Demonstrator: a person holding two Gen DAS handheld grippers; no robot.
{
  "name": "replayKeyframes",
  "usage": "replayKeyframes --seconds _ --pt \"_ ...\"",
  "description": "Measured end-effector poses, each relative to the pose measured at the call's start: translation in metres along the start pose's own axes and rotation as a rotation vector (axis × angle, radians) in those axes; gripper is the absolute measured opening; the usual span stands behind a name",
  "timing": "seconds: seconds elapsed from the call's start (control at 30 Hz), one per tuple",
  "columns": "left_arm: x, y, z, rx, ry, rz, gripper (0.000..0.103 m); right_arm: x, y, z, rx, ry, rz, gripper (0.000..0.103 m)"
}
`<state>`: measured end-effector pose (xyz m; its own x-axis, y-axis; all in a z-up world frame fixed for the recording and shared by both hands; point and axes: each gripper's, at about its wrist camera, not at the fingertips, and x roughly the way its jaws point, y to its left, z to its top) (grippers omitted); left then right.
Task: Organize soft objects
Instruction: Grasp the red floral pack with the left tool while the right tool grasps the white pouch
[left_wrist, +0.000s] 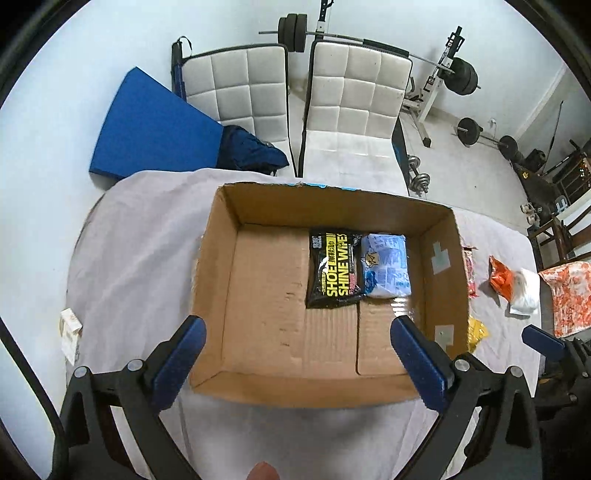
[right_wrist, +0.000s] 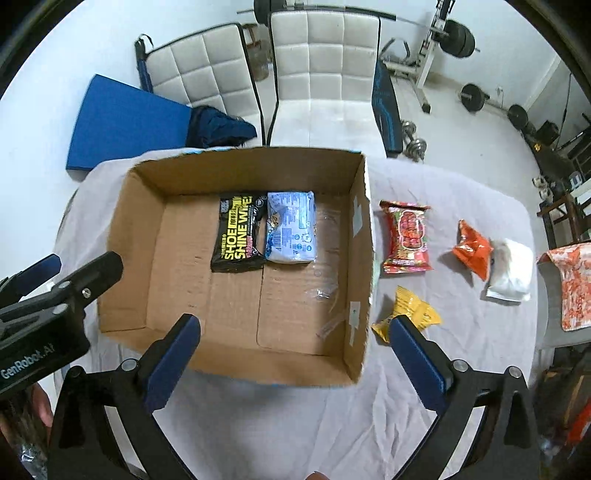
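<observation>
An open cardboard box (left_wrist: 218, 280) (right_wrist: 125, 251) stands on the cloth-covered table. Inside lie a black shoe shine wipes pack (left_wrist: 334, 273) (right_wrist: 236, 232) and a light blue tissue pack (left_wrist: 388, 269) (right_wrist: 291, 227), side by side. Right of the box lie a red snack bag (right_wrist: 406, 236), an orange bag (right_wrist: 472, 247) (left_wrist: 500, 277), a white pouch (right_wrist: 511, 273) (left_wrist: 524, 291) and a yellow packet (right_wrist: 410, 314) (left_wrist: 476, 332). My left gripper (left_wrist: 299, 336) is open and empty above the box's near side. My right gripper (right_wrist: 295, 332) is open and empty above the box's near right corner.
A small white carton (left_wrist: 70, 332) lies at the table's left edge. An orange patterned cloth (right_wrist: 569, 288) hangs at the right. Two white chairs (right_wrist: 325, 62), a blue mat (right_wrist: 122, 125) and gym weights (right_wrist: 458, 37) stand beyond the table.
</observation>
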<state>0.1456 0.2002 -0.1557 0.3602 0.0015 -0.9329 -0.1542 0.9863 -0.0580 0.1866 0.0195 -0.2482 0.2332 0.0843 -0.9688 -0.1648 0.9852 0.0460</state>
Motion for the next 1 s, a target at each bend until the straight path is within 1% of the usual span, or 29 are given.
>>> replayKeyframes --seconds 0.17,0.37,0.5,0.6,0.67,0.73,0.8,0.83,0.87,0.93,0.97,1.0 --pt "-0.026 -0.007 -0.01 0.002 -0.025 -0.008 0.102 -0.03 -0.001 -0.015 0.0 -0.028 0.008 0.103" --pt "-0.049 -0.019 -0.017 -0.006 -0.044 -0.038 0.102 -0.054 -0.009 -0.029 0.01 -0.047 0.038 0.103" --pt "-0.061 -0.041 -0.017 0.006 -0.046 -0.066 0.102 -0.069 -0.025 -0.034 0.031 -0.056 0.074 0.103" --pt "-0.064 -0.069 -0.012 0.032 -0.054 -0.088 0.102 -0.077 -0.052 -0.036 0.069 -0.056 0.096 0.103" --pt "-0.062 -0.095 -0.007 0.056 -0.052 -0.108 0.102 -0.082 -0.08 -0.037 0.104 -0.059 0.09 0.103" --pt "-0.054 -0.129 0.001 0.09 -0.038 -0.141 0.102 -0.085 -0.109 -0.037 0.14 -0.057 0.079 0.103" --pt "-0.043 -0.158 0.007 0.122 -0.019 -0.16 0.102 -0.086 -0.153 -0.036 0.193 -0.062 0.041 0.103" --pt "-0.033 -0.177 0.011 0.139 0.005 -0.173 0.102 -0.085 -0.172 -0.035 0.216 -0.063 0.019 0.103" --pt "-0.023 -0.193 0.015 0.147 0.025 -0.186 0.102 -0.082 -0.203 -0.033 0.254 -0.06 -0.008 0.103" --pt "0.002 -0.226 0.026 0.156 0.071 -0.205 0.102 -0.073 -0.251 -0.03 0.318 -0.05 -0.044 0.103" --pt "0.019 -0.245 0.032 0.161 0.098 -0.211 0.102 -0.065 -0.274 -0.028 0.343 -0.037 -0.057 0.103" --pt "0.03 -0.255 0.036 0.163 0.117 -0.21 0.102 -0.058 -0.293 -0.026 0.364 -0.025 -0.057 0.103"
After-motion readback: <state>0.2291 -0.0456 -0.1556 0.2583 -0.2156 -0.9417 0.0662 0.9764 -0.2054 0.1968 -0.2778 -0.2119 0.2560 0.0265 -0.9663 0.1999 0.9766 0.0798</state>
